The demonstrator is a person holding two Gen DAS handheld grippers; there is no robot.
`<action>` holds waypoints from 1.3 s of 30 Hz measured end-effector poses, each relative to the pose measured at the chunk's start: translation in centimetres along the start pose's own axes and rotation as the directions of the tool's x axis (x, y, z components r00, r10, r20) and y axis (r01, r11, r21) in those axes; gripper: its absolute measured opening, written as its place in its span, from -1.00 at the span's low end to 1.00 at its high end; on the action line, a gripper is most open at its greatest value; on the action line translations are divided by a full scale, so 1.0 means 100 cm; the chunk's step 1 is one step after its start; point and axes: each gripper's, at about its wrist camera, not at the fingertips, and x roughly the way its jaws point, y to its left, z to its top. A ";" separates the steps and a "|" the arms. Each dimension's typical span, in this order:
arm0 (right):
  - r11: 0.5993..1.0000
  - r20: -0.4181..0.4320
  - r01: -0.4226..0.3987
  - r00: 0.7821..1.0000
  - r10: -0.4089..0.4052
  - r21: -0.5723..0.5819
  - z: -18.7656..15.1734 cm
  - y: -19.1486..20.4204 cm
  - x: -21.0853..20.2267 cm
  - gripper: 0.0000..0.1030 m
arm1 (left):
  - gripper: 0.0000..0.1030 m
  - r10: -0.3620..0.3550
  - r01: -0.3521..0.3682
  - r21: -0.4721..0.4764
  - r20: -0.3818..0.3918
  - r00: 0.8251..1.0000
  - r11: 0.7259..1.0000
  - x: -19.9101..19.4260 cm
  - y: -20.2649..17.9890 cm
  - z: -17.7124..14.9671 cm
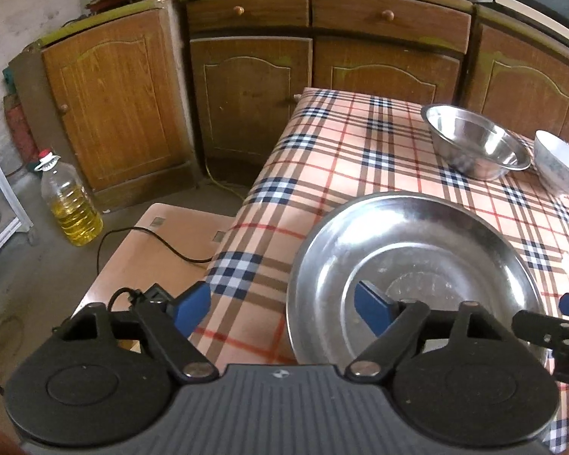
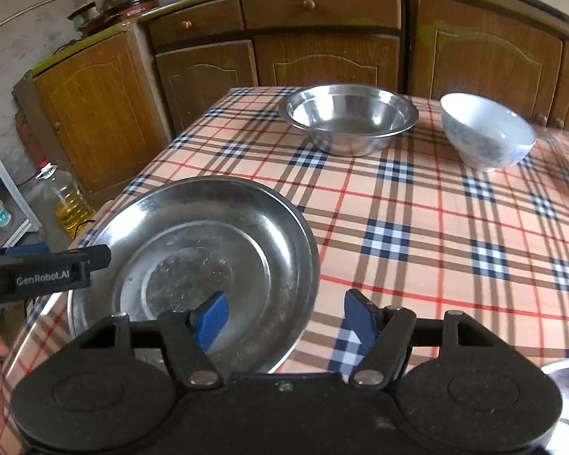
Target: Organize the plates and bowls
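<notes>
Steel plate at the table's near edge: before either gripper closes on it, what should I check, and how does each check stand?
1. Left gripper straddles the steel plate rim, one finger inside, one outside: ok.
2. Right gripper straddles the opposite rim: ok.
3. Pads pressing the rim: not ok, both open.
4. Plate empty: ok.
5. Plate fully on the table: cannot tell, near edge hidden.
6. Steel bowl and white bowl stand apart from the plate: ok.
</notes>
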 end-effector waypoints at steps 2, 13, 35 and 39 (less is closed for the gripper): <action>1.000 -0.001 0.002 1.000 -0.002 0.010 0.001 -0.001 0.006 0.56 | 0.47 -0.008 0.008 -0.020 -0.009 1.000 1.000 0.006 0.003 0.001; 0.998 -0.028 0.004 1.000 -0.003 0.060 0.003 -0.001 0.024 -0.36 | -0.60 -0.071 0.070 -0.056 -0.019 0.997 0.996 0.019 0.003 0.003; 1.000 0.090 -0.010 0.996 0.009 0.003 0.006 -0.010 -0.058 -0.59 | -0.67 -0.070 0.072 -0.029 0.070 0.995 0.997 -0.054 -0.005 0.006; 1.000 0.110 -0.012 0.994 0.013 -0.008 0.005 -0.010 -0.076 -0.59 | -0.66 -0.071 0.074 -0.032 0.082 0.994 0.997 -0.069 -0.006 0.006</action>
